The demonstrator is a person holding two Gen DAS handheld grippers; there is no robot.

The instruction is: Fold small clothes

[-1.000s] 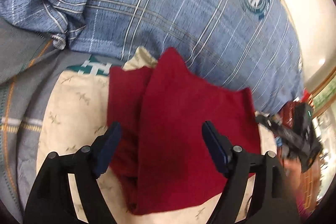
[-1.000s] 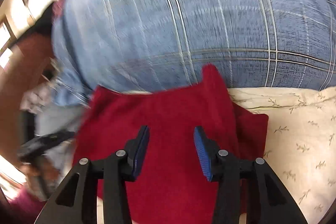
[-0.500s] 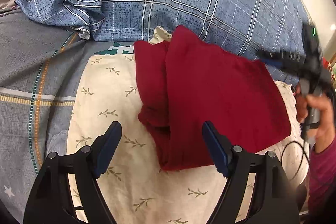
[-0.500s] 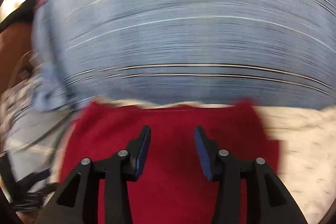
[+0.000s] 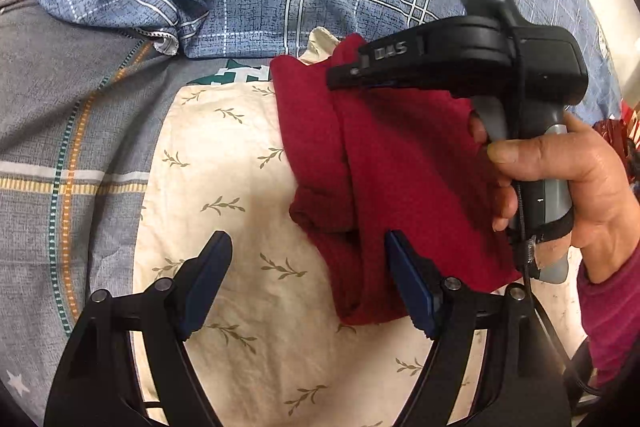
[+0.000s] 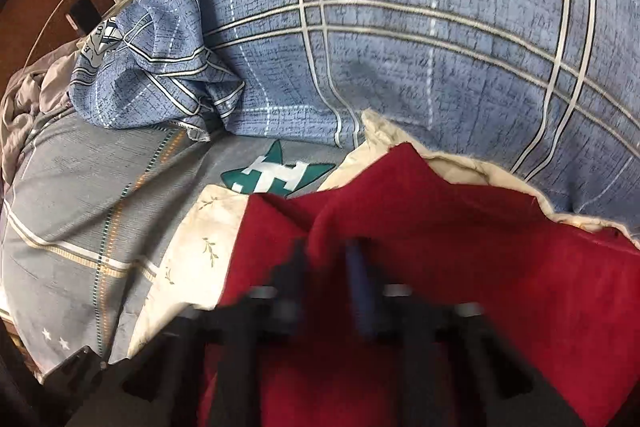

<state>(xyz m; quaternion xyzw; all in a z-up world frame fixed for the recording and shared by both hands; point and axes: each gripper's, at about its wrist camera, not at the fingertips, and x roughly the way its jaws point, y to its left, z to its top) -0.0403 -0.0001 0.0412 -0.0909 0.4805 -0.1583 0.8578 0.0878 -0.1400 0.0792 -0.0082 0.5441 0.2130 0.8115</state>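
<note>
- The red garment (image 5: pixel 384 179) lies mid-frame on the cream cloth (image 5: pixel 240 211), already folded over itself.
- Left tool (image 5: pixel 308 279) gapes wide, empty, at bottom.
- Right tool (image 6: pixel 326 269), blurred, fingers nearly together; grip uncertain.
- Likely final tidying remains.

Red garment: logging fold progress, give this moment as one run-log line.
red garment folded on cream leaf-print cloth | left gripper open, at its near edge | right gripper blurred, over garment
</note>
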